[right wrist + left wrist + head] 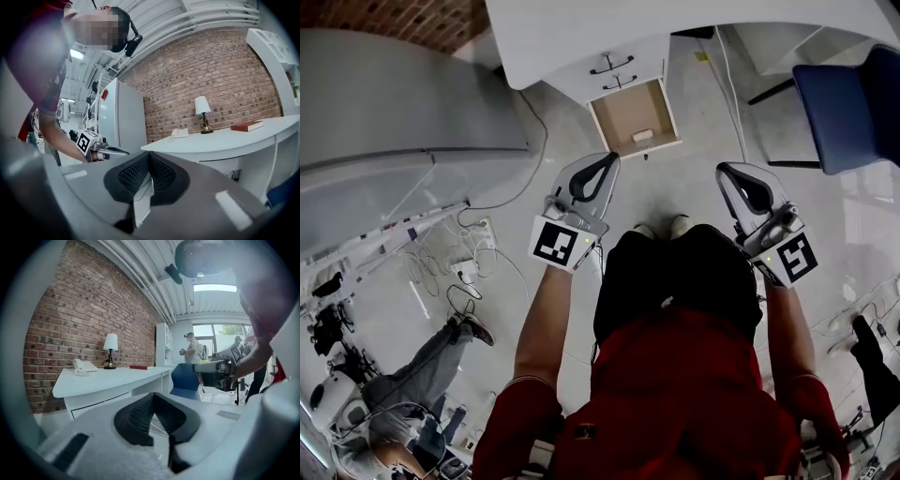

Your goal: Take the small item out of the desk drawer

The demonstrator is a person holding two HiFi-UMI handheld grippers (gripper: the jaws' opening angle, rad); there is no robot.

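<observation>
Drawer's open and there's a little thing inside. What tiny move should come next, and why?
Probably ease the left gripper toward the drawer and part its jaws. The small item lies loose near the drawer's front, and that gripper looks nearest to it. Its jaws and those of the right gripper are together and empty.

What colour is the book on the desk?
The book is red; the right gripper view shows it best.
</observation>
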